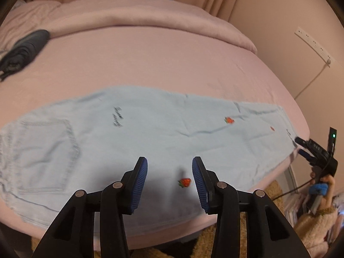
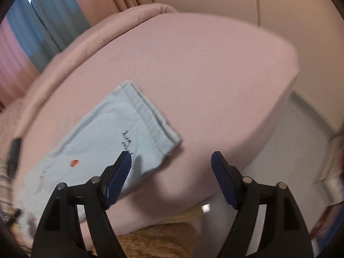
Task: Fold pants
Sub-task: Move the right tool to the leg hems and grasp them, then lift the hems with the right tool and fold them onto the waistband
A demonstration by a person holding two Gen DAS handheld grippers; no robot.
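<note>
Light blue pants (image 1: pixel 150 129) with small strawberry prints lie flat, folded lengthwise, across the pink bed (image 1: pixel 139 60). Their back pocket (image 1: pixel 49 150) is at the left end. My left gripper (image 1: pixel 169 160) hovers open over the near edge of the pants at mid-length, with only the cloth's surface showing between its blue pads. The leg hem (image 2: pixel 150 116) lies at the right end of the pants (image 2: pixel 96 142). My right gripper (image 2: pixel 171 155) stands wide open, its left pad over the hem corner and its right pad over bare sheet. From the left wrist view, that right gripper (image 1: pixel 301 146) sits just off the hem.
A dark garment (image 1: pixel 23 49) lies at the bed's far left. A folded pink blanket (image 1: pixel 150 15) runs along the back. A power strip (image 1: pixel 314 45) with a cord hangs on the right wall. A brown shaggy rug (image 2: pixel 161 240) lies below the bed's near edge. A fuzzy sleeve (image 1: pixel 318 221) shows at right.
</note>
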